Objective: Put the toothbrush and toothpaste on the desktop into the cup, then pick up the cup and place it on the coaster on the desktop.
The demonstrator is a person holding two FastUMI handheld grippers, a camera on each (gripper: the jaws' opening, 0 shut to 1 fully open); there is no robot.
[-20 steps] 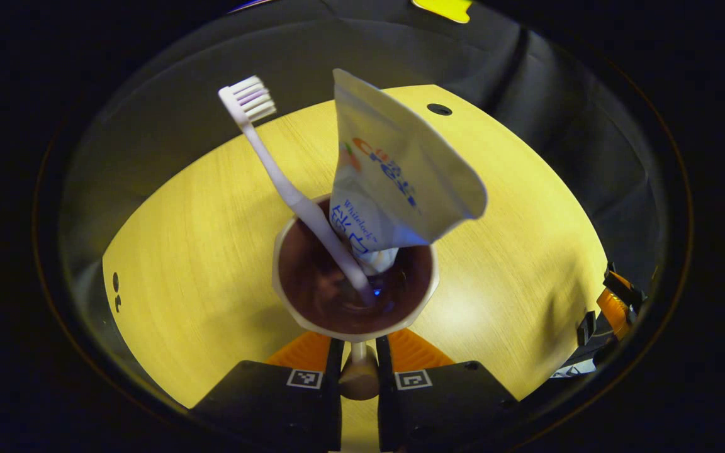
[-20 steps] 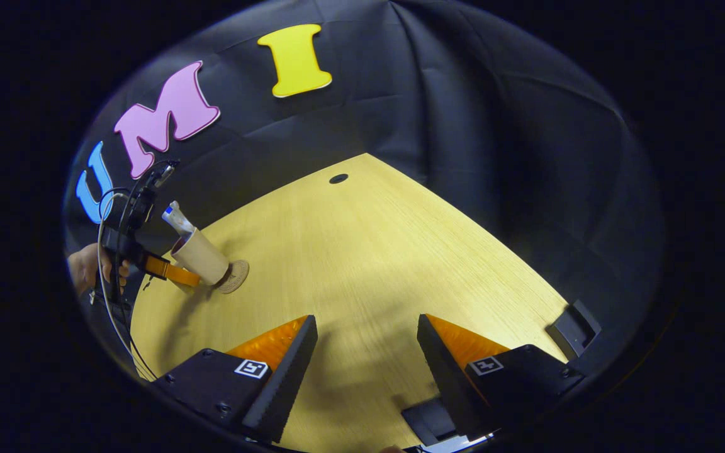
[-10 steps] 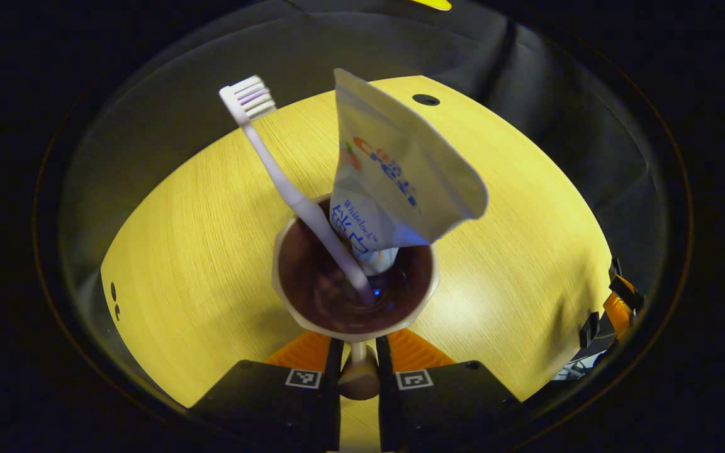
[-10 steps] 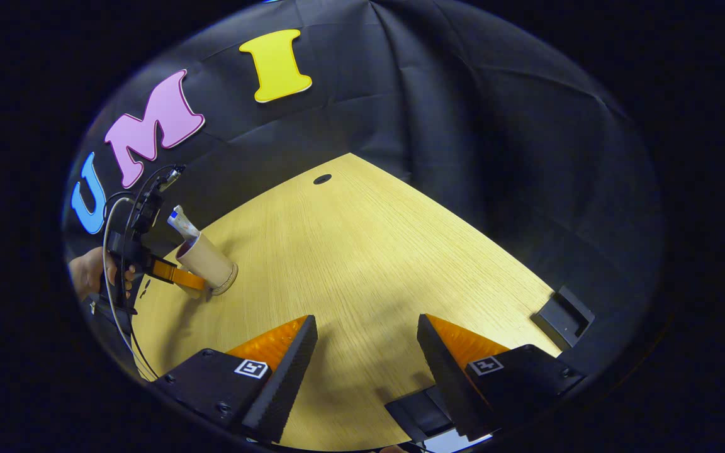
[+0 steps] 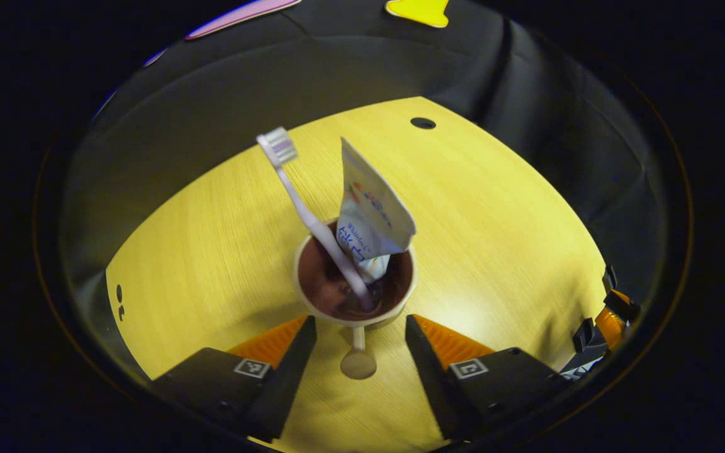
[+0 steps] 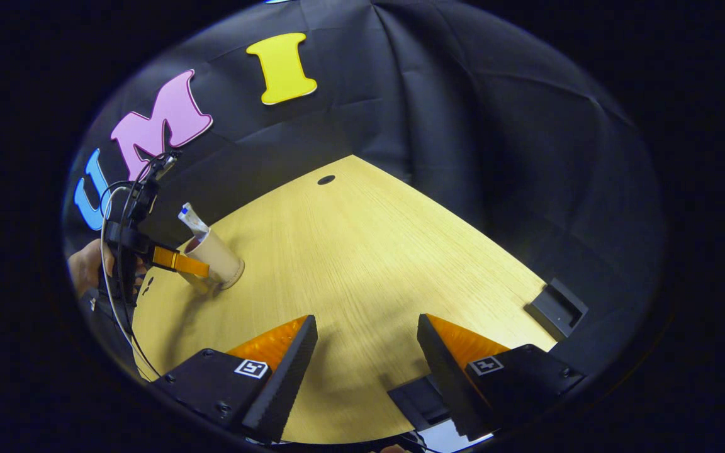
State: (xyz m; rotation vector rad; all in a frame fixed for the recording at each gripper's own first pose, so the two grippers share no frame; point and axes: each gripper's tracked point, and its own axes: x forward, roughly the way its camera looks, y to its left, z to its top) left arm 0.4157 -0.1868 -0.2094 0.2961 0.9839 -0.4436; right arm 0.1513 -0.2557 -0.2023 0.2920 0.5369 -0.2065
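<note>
Since half a second ago my left gripper [image 5: 360, 327] has let go of the cup's handle: its fingers, then pinched on the stem, now stand spread to either side and touch nothing.

Cup [image 5: 355, 290] stands upright on the wooden desktop [image 5: 211, 251], just ahead of my left fingers, its handle [image 5: 358, 358] pointing back between them. Toothbrush [image 5: 303, 201] leans in the cup, head up and tilted away to the left in the left gripper view. Toothpaste [image 5: 372, 217] stands in the cup beside it, cap end down, crimped end up.

Right gripper view: same cup [image 6: 218, 259] far off at the left, sitting on the coaster [image 6: 235, 277] (only a sliver of its edge shows at the cup's foot, so how squarely it sits I cannot tell). Left gripper's fingers [image 6: 177, 262] reach the cup's near side there, a hand [image 6: 89, 270] behind them.

My right gripper [image 6: 367, 352] hangs over bare desktop, well apart from the cup, fingers spread wide, holding nothing.

Small dark hole [image 5: 423, 123] in the desktop near its far edge. Dark flat block [image 6: 556, 308] at the desktop's right edge in the right gripper view.
</note>
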